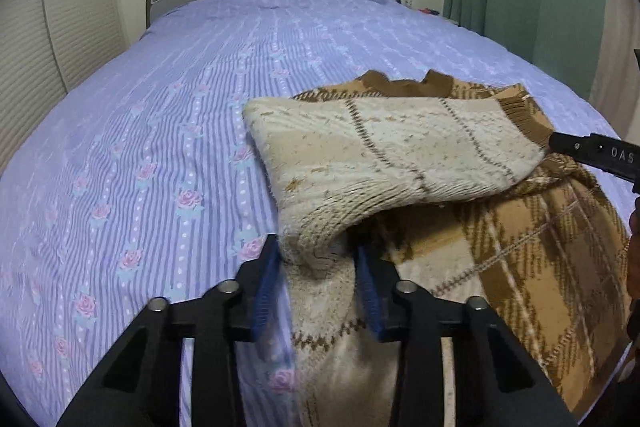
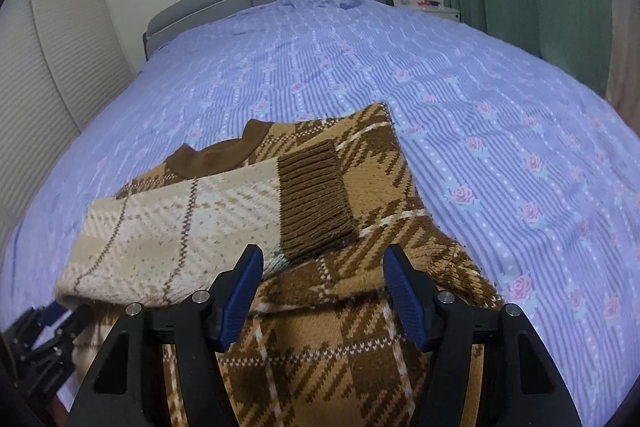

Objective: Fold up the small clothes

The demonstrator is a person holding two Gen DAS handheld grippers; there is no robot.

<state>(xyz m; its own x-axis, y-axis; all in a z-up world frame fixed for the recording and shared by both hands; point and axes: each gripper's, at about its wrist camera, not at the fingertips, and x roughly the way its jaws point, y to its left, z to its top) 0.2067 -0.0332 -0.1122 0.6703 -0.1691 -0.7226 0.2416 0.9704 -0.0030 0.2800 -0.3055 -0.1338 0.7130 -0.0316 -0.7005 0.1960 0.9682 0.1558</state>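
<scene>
One plaid sweater (image 2: 360, 195), one bed (image 2: 480, 87), two grippers: left gripper (image 1: 318, 259), right gripper (image 2: 322, 267).

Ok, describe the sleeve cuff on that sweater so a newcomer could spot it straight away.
Start at the big bed with the purple flowered cover. On its near end lies a brown plaid sweater, one pale sleeve folded across it. The cuff ends that sleeve: a plain dark-brown ribbed band, unlike the plaid around it.

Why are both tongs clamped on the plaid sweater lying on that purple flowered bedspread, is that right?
Only partly. The left tongs pinch the plaid sweater at its folded sleeve; the right tongs are open, holding nothing, as the right wrist view shows. The bedspread is purple and flowered.
</scene>
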